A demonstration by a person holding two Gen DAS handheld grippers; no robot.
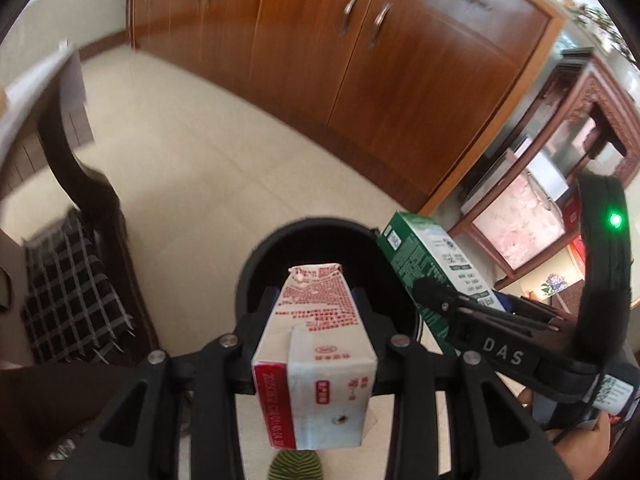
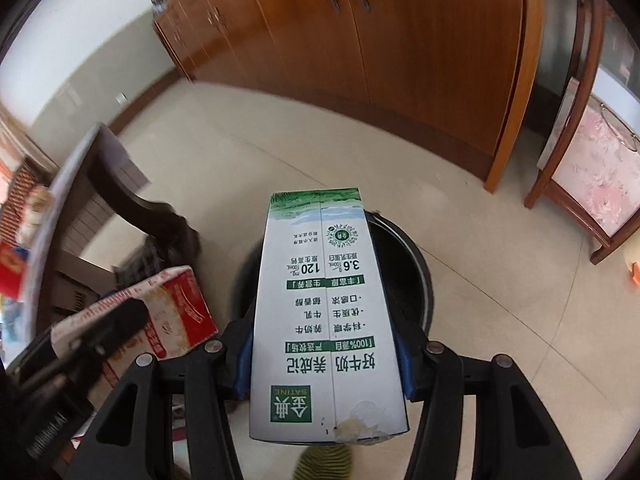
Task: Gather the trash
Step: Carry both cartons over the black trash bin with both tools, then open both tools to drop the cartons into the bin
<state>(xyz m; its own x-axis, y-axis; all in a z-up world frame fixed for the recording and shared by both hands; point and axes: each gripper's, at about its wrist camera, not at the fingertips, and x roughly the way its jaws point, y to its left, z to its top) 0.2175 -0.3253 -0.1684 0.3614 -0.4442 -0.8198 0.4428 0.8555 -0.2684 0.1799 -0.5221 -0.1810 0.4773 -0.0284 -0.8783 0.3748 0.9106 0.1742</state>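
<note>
My left gripper [image 1: 316, 300] is shut on a red and white milk carton [image 1: 316, 352] and holds it above a round black trash bin [image 1: 256, 264] on the floor. My right gripper [image 2: 326, 320] is shut on a green and white milk carton [image 2: 326, 320], also over the bin [image 2: 408, 272]. In the left wrist view the green carton [image 1: 424, 264] and the right gripper [image 1: 472, 320] hang over the bin's right rim. In the right wrist view the red carton [image 2: 172, 312] sits lower left, beside the bin.
A long wooden cabinet [image 1: 360, 48] lines the far wall. A dark chair with a checked cushion [image 1: 68, 300] stands left of the bin. A carved wooden stand [image 1: 560, 168] with floral panels is at right. The floor [image 1: 200, 152] is pale tile.
</note>
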